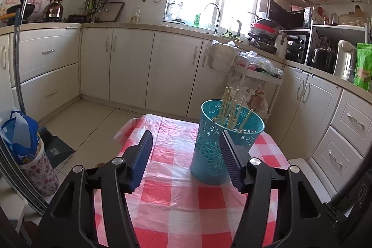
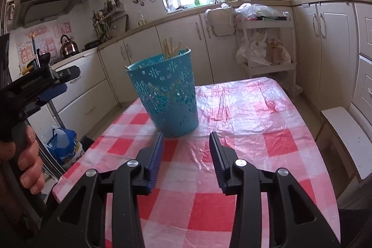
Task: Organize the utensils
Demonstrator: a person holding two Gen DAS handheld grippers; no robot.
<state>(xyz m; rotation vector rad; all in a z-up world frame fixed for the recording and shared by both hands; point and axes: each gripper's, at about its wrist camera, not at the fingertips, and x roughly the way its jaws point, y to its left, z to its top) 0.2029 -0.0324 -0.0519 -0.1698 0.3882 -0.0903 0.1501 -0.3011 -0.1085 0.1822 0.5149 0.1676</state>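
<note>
The left tool (image 1: 186,145) sits nearest the lens with its blue-padded jaws spread wide and nothing between them, hovering over the red-and-white checked table (image 1: 176,201). Just ahead, partly behind its right finger, stands the teal holder (image 1: 209,150), upright, with pale chopsticks (image 1: 232,108) leaning inside it. Only this view shows the floor and the blue bag (image 1: 19,136) off to the tool's left.

The right tool (image 2: 186,141) is likewise wide open and empty above the table (image 2: 232,201); the teal holder (image 2: 167,97) stands just beyond its fingertips, a little left. Only here does the left tool (image 2: 52,91) appear from outside, at far left, gripped by the person's hand (image 2: 25,155); a white stool (image 2: 348,138) lies to the right.
</note>
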